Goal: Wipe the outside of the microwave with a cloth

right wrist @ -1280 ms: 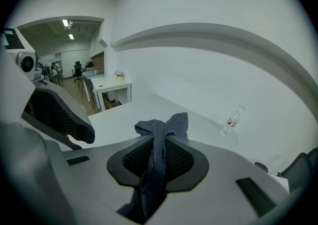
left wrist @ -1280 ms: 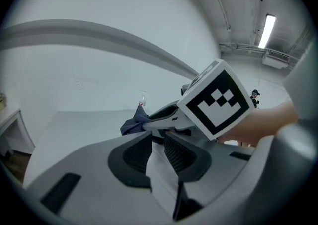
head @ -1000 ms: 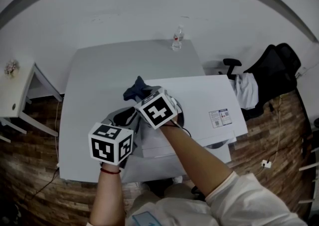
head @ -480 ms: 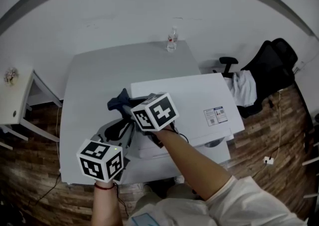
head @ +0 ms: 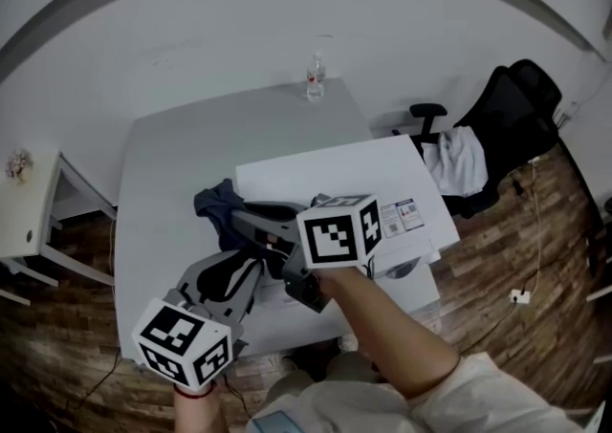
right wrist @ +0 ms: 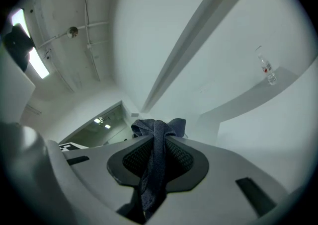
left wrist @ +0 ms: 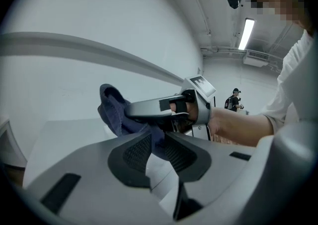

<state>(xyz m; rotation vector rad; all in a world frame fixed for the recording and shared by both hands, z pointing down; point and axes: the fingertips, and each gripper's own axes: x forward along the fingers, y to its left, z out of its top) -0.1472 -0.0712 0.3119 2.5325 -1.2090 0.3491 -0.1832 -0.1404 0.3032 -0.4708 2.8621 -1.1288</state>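
Cloth (head: 216,202), dark blue and bunched, sits at the left end of the microwave (head: 335,173), about level with its top near the front left corner. The microwave is a white box on the pale table (head: 172,154); its long axis runs left to right across the head view, far end tipped slightly up to the right, label sticker on top near the right end. Right gripper (right wrist: 158,137) is clamped on the cloth: a twisted fold runs down between the pads and a loose tuft stands beyond the tips. From that claw the microwave's top lies to the right and just behind, so the coming wipe looks like a sweep rightward along the long axis. The right hand is the nearer one. Its forearm comes up from the lower right across the microwave's front, claw about level and pointing left, marker cube uppermost. Left gripper (left wrist: 155,142) is low at the table's near left, aimed up toward the cloth and the other claw, nose dipped a little. Its jaws stand partly apart with a pale gap between the pads. Cloth shows at the tips, but whether it touches them is unclear; likely just beyond. A bottle (head: 314,77) stands at the far table edge, well apart.
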